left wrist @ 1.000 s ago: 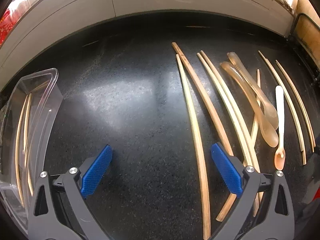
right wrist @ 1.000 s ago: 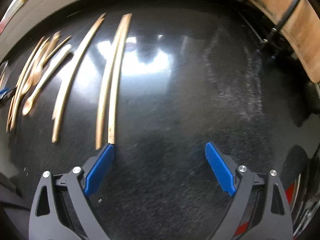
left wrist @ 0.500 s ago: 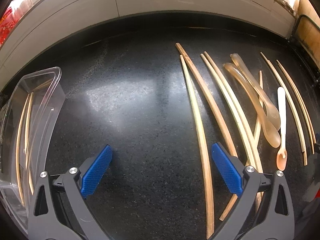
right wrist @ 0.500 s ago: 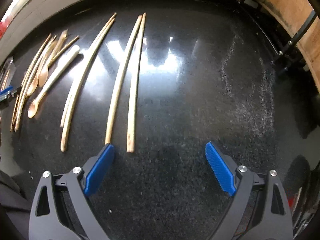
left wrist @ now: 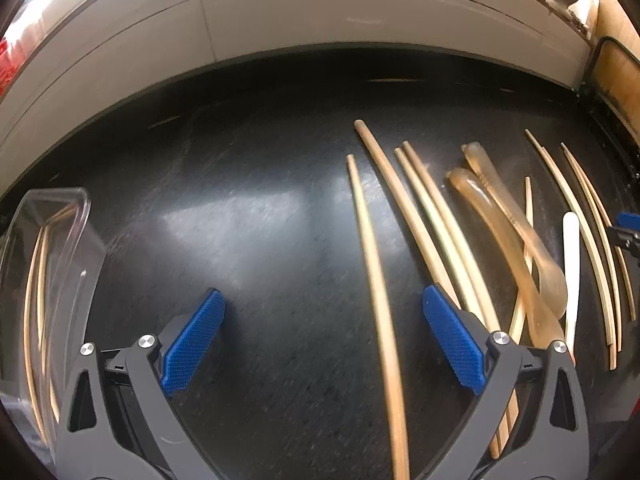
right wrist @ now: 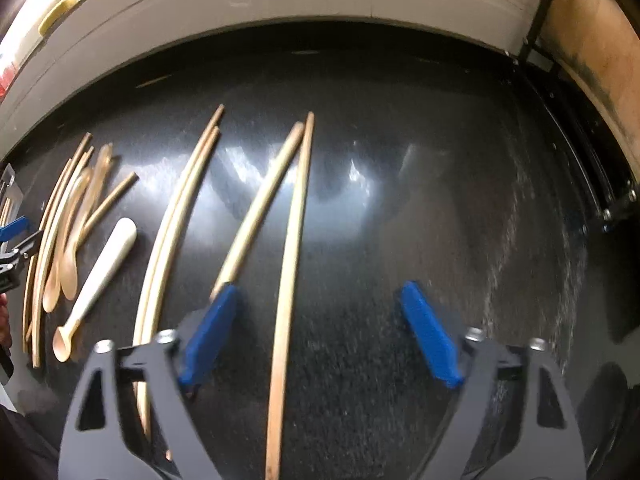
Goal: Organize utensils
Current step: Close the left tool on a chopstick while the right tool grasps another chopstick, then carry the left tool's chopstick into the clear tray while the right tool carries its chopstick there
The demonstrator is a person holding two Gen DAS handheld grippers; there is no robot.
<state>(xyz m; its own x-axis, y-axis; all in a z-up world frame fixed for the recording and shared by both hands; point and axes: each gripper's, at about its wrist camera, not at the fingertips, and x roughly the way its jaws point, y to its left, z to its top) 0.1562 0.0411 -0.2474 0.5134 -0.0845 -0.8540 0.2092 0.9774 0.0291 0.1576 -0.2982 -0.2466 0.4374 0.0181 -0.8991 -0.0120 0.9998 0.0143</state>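
While I'm hovering both grippers over the dark counter [left wrist: 248, 184], here's the layout left to right. Far left in the left wrist view, a clear tray [left wrist: 60, 240] is sitting at the edge with a couple of thin sticks [left wrist: 34, 300] already lying in it. My left gripper [left wrist: 324, 336] is hanging wide open, nothing touching the pads, though one long chopstick [left wrist: 376, 280] is running up between the jaws on the counter. Right of that, more chopsticks [left wrist: 436, 224] are lying fanned out, then two translucent amber spoons [left wrist: 516, 240] overlapping each other, a white spoon [left wrist: 571, 264], and a few thin sticks [left wrist: 592, 248] near the right edge.

Over in the right wrist view, my right gripper [right wrist: 320, 328] is closing its jaws, but the pads aren't pressing on anything yet. A single chopstick [right wrist: 292, 260] is lying between them, closer to the left pad, and another one [right wrist: 260, 208] is angling in so its lower end is disappearing behind that left pad. Everything's a bit motion-blurred.
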